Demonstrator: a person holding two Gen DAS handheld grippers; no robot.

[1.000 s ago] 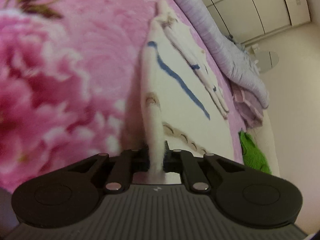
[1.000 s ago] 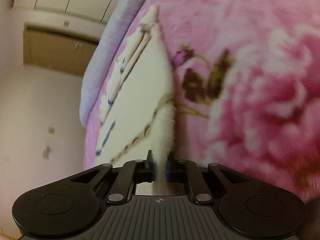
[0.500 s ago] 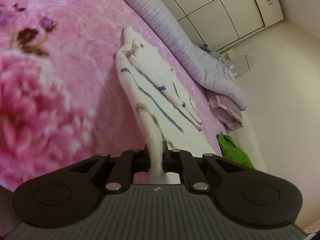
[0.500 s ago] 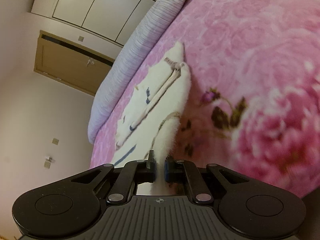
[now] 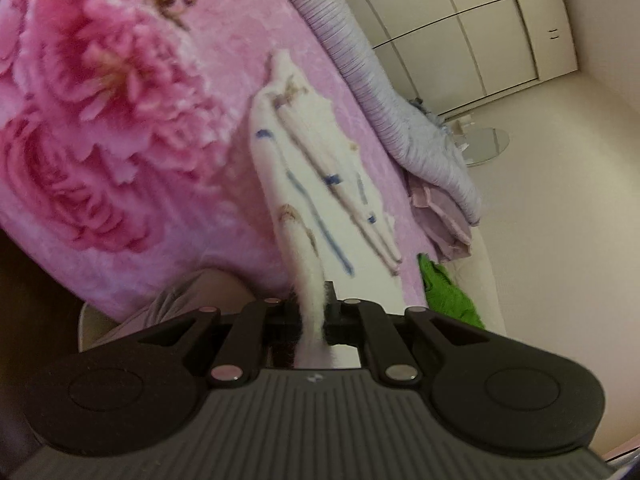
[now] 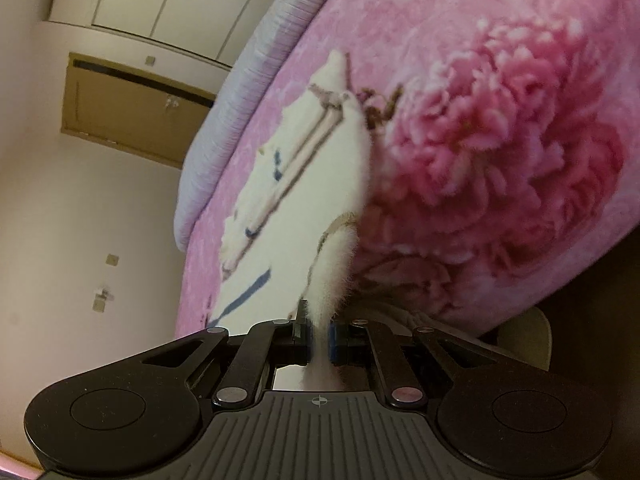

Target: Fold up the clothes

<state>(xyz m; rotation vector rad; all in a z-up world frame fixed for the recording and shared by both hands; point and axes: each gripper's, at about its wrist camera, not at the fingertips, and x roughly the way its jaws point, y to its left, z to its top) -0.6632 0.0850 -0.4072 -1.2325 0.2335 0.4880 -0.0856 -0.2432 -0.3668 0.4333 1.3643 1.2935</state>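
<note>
A white fleece garment (image 5: 316,184) with blue lines and tan trim lies stretched across the pink floral blanket (image 5: 100,120). Its near edge is pulled up off the bed into both grippers. My left gripper (image 5: 312,316) is shut on one corner of the near edge. In the right wrist view the same white garment (image 6: 312,200) runs away from me, and my right gripper (image 6: 319,330) is shut on its other near corner. The far end of the garment rests flat on the blanket (image 6: 500,140).
A rolled lilac quilt (image 5: 400,112) lies along the far side of the bed, with a folded pink cloth (image 5: 444,224) and a green garment (image 5: 448,296) by it. White wardrobes (image 5: 480,32) and a wooden door (image 6: 128,108) stand beyond. A person's grey clothing (image 5: 176,300) shows below the bed edge.
Both grippers have drawn back and up toward the near edge of the bed with the garment's edge still held. More of the blanket's front edge shows.
</note>
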